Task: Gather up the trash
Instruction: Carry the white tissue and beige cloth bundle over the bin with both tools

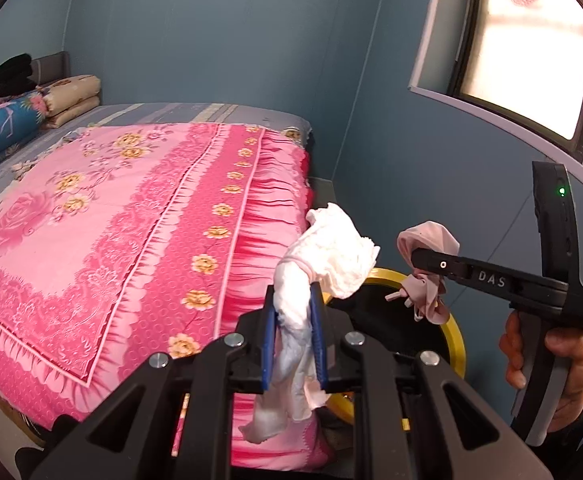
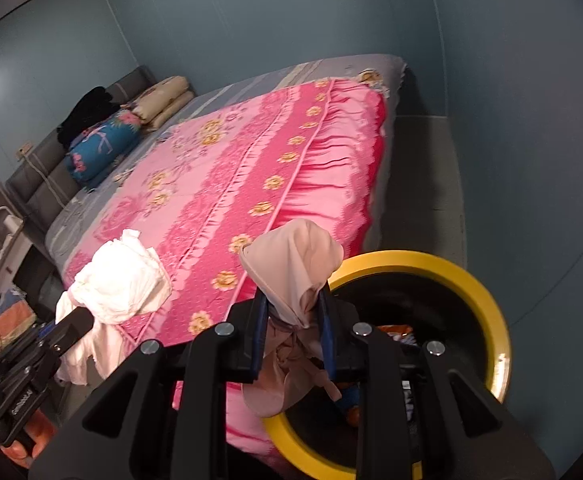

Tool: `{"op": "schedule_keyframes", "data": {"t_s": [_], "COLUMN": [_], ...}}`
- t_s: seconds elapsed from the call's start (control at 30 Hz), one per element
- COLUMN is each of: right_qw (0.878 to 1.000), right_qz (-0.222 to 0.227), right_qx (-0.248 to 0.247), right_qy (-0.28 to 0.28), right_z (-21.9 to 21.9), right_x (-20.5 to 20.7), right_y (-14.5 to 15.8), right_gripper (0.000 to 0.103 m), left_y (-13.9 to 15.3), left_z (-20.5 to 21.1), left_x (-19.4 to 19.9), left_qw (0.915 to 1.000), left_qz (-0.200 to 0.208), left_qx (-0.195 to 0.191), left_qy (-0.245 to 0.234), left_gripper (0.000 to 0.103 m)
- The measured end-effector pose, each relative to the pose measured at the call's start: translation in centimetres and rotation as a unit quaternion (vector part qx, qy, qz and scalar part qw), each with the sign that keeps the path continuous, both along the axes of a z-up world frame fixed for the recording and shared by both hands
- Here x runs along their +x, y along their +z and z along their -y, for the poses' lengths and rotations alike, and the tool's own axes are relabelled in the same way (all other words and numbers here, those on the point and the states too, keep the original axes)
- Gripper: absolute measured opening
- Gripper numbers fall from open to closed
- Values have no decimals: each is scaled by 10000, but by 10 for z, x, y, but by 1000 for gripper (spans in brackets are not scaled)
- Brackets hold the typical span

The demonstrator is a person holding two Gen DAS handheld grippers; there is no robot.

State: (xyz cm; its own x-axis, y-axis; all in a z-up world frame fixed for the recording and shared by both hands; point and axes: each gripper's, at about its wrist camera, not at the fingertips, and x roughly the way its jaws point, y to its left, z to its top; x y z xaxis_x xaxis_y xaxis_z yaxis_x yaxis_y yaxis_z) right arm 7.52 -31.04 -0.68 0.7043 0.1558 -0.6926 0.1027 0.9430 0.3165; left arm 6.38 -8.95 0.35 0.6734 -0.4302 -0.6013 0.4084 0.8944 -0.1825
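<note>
1. At the lower middle of the left wrist view, a crumpled white tissue wad (image 1: 323, 256) is pinched between the blue pads of the left hand-held gripper (image 1: 295, 336); its top bulges above the fingertips and a tail hangs below them.
2. In the right wrist view, the right hand-held gripper (image 2: 293, 336) is closed narrowly on a pale pink crumpled piece (image 2: 291, 264), which also spills above and below the pads.
3. Just beyond the pink piece, at lower right, sits a yellow-rimmed bin (image 2: 487, 304) with a dark inside and some coloured scraps in it; the pink piece overlaps its near rim in the picture.
4. The bin stands in the floor strip (image 2: 423, 184) between the frilled edge of the pink bedspread (image 2: 251, 168) and the blue wall (image 2: 531, 120); that strip is bare toward the upper frame.
5. A hand (image 1: 551, 364) grips the right tool's handle at the right edge of the left wrist view.
</note>
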Motion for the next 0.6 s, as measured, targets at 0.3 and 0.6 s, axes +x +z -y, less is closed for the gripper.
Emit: {"op": "schedule_keyframes", "data": {"t_s": [0.3,0.6], "right_qw": [9993,9979], "right_qz": [-117,-323], "right_qx": [161,284], "right_qy": [-304,-475], "right_z": [34,55], "right_x": [1,4], "right_y": [-17,-39], "right_gripper": [22,23], "left_y": [-7,-37], "left_z": [53,90], "left_x": [16,38], "left_qw": [9990,9962], "left_qz": [-155,-652], "left_qx": [256,246], "left_qy": [-334,-515], "left_gripper": [15,15]}}
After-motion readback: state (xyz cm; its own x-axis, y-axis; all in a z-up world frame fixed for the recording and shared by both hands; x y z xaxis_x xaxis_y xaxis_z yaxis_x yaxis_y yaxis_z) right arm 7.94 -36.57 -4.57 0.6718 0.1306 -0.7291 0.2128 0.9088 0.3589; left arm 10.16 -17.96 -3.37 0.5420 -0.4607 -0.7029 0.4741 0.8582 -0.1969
